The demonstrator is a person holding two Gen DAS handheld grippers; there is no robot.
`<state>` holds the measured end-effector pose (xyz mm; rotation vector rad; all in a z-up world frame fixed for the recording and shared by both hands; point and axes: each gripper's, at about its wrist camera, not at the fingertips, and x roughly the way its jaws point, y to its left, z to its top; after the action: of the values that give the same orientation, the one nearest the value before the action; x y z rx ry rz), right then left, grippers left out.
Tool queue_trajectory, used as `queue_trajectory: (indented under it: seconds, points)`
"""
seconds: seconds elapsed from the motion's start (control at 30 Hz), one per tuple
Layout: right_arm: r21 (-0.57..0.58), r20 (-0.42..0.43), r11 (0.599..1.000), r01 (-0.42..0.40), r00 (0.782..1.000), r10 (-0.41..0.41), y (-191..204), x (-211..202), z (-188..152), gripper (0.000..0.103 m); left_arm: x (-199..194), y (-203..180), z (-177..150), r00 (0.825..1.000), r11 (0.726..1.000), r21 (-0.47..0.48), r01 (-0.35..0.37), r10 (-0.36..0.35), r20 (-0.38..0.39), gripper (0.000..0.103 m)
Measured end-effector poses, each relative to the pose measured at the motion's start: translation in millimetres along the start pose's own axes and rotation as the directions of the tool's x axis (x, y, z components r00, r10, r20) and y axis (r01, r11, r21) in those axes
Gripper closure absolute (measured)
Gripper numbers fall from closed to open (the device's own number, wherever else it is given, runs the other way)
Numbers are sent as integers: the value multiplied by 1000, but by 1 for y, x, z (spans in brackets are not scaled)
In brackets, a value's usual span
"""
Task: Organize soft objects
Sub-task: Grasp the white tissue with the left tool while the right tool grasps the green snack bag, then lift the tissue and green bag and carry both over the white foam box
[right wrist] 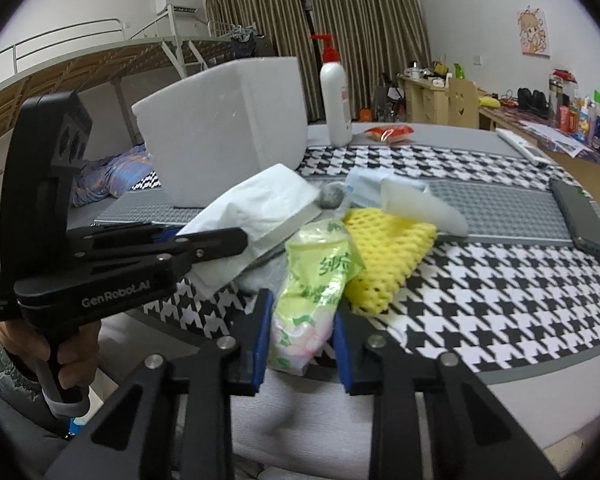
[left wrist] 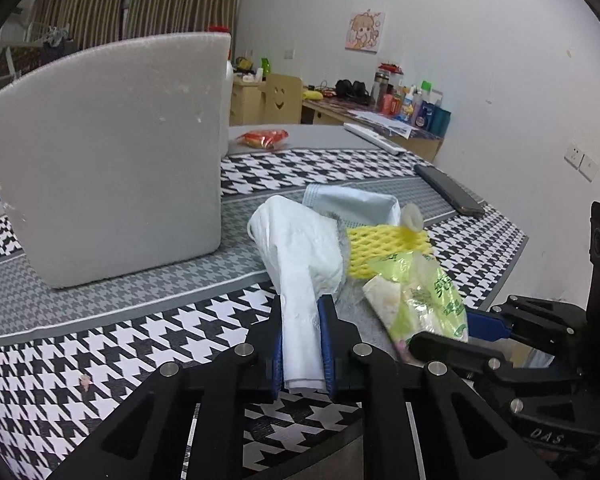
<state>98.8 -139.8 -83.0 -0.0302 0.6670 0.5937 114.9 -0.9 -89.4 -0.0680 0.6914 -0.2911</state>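
Two tools grab soft things on the table [left wrist: 100, 344]

A big white foam box [left wrist: 108, 160] stands behind the pile. The left tool [left wrist: 302, 344] squeezes the white tissue [left wrist: 296, 256]; the right tool [right wrist: 300, 344] pinches the green packet [right wrist: 316, 280] beside the yellow foam net [right wrist: 384, 252].

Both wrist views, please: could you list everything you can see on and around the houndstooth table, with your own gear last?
white foam block: one, white, upright at the table's far left
white pump bottle: one, red pump, behind the block
folded white tissue: one, white, near edge
green plastic packet: one, yellow-green, near edge
yellow foam net sleeve: one, yellow, beside the packet
pale blue wrapper: one, behind the pile
red snack packet: one, far side
dark phone: one, right edge
left hand-held gripper: closed on the tissue
right hand-held gripper: closed on the packet
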Motion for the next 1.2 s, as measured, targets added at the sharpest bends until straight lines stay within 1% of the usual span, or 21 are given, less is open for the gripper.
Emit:
queue_trajectory:
  seconds: [0.37, 0.57, 0.87, 1.0, 1.2]
  points:
    - [-10, 35, 999, 33, 999, -33, 0, -12, 5, 72, -25, 3, 5, 998, 1000, 0, -23, 23, 53, 86]
    - [-13, 50, 999, 43, 998, -42, 0, -17, 7, 72, -37, 4, 5, 997, 1000, -1, -22, 22, 76, 98]
    - [-18, 64, 999, 49, 997, -48, 1, -21, 8, 72, -46, 2, 12, 994, 1000, -5, -21, 21, 103, 99]
    - [-23, 77, 998, 51, 996, -49, 2, -24, 11, 72, -52, -2, 14, 992, 999, 8, -49, 48, 120, 99]
    - [-41, 97, 998, 48, 994, -44, 6, -30, 21, 72, -64, -7, 20, 986, 998, 13, -68, 66, 154, 99]
